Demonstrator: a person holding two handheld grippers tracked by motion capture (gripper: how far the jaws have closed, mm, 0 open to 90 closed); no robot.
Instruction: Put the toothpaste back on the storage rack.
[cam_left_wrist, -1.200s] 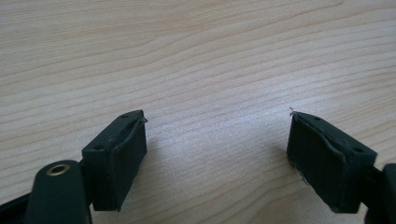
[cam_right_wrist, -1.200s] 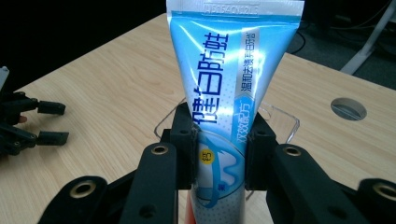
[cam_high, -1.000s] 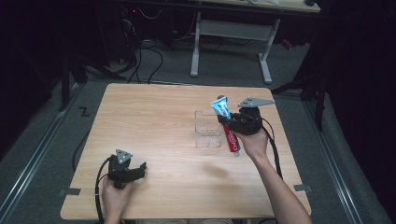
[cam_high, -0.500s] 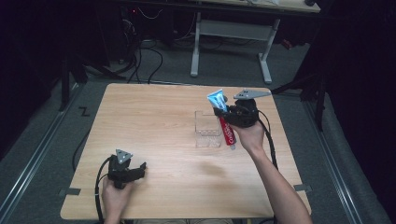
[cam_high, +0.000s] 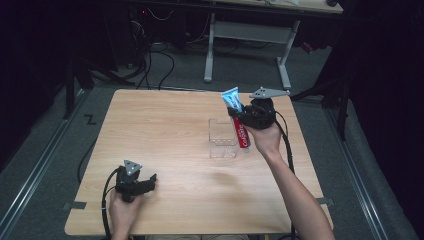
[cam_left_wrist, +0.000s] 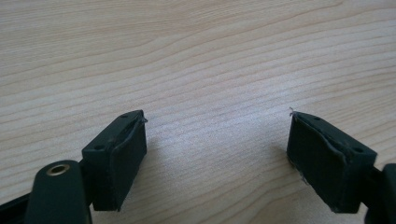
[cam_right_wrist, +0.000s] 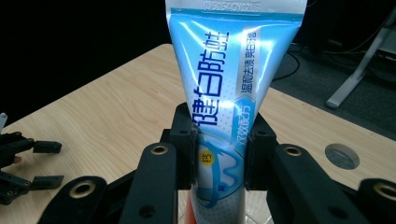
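- The table (cam_high: 165, 130) is pale wood with a smooth, matt grain.
- The tube (cam_right_wrist: 224, 93) looks like glossy plastic film, blue and white with a red lower end, crimped flat at the top.
- The box (cam_high: 223, 139), centre of the high view, is clear, shiny plastic.
- The right gripper (cam_right_wrist: 219, 161) and left gripper (cam_left_wrist: 217, 158) have matt black jaws; the left pads look rubbery with frayed edges.
- Both grippers carry dull grey plates.

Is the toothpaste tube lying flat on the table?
No, the toothpaste tube is clamped in the right gripper and held up beside the clear box, above the table.
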